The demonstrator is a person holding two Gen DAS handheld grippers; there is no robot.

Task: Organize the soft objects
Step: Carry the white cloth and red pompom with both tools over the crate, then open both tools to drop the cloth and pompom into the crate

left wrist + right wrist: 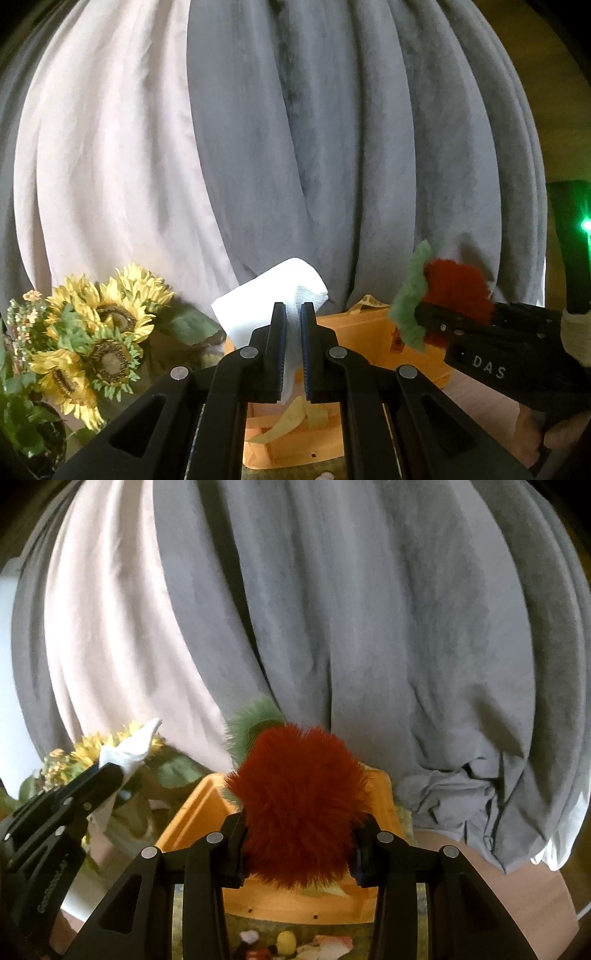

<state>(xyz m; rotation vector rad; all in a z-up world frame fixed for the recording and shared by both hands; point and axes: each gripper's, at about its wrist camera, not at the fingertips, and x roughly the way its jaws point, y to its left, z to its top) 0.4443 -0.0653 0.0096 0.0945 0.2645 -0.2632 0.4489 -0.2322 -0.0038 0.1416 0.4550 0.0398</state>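
Your left gripper (293,314) is clenched on the folded white cloth (271,295), your right gripper (299,853) grasps the furry red-and-green plush toy (301,805) — both held above the orange plastic bin (380,794), likely ready for dropping in.

Hanging behind everything: curtains (332,147). Standing before them, low and centre: a bin (413,343), with a strip (288,421) lying inside it. Sitting left of the bin: flowers (99,332). Being held above the bin, between the jaws of the left gripper (293,325): a cloth (273,299), sticking up past the fingertips. Being held right of the cloth, also over the bin, in the right gripper (299,834): a plush (299,801), its leafy end (255,727) pointing away toward the curtains. Lying under the bin, nearest the cameras: a mat (295,938).
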